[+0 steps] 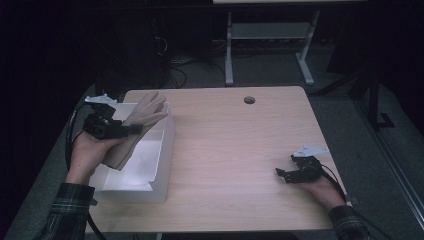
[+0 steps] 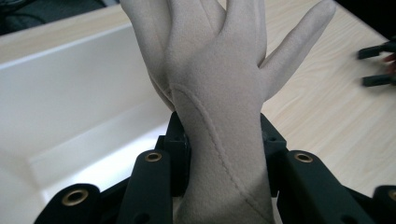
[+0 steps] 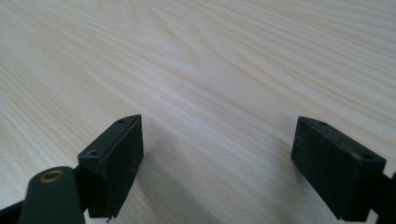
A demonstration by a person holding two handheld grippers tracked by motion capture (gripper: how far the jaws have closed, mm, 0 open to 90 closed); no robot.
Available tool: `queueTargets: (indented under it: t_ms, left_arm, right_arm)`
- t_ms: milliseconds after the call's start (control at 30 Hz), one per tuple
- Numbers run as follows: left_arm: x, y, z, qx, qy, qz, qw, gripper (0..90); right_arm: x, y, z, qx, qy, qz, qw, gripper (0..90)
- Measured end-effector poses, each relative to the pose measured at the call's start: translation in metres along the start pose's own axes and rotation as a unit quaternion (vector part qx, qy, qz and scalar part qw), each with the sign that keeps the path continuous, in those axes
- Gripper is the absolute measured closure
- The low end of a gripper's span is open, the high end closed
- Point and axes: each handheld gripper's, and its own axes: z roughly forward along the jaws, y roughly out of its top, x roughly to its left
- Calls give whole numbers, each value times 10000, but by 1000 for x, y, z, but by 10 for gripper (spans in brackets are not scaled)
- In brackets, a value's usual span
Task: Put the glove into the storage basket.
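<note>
A beige glove hangs over the white bin at the table's left side. My left gripper is shut on the glove's wrist part, with the glove's fingers pointing away and up. In the left gripper view the glove is pinched between both black jaws, and the bin's white inside lies behind it. My right gripper rests low over the table at the right front, open, with nothing between its fingers. In the right gripper view its two pads stand wide apart over bare wood.
The wooden table has a round cable hole near its far edge. A white desk frame stands on the floor beyond the table. Cables trail from both grippers off the table's sides.
</note>
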Motion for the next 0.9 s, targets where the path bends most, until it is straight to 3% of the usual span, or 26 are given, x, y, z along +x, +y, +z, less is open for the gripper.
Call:
queueTargets:
  t_ms: [367, 600, 900]
  left_arm:
    - [24, -32, 22, 219, 410, -315, 9984, 648]
    - [27, -45, 46, 464, 567, -316, 9968, 648]
    - [30, -61, 76, 696, 527, -356, 9955, 645]
  right_arm:
    - [0, 0, 0, -10, 1, 0, 10000, 163]
    - [0, 0, 0, -7, 1, 4, 10000, 162]
    - [0, 0, 0, 6, 29, -22, 10000, 161]
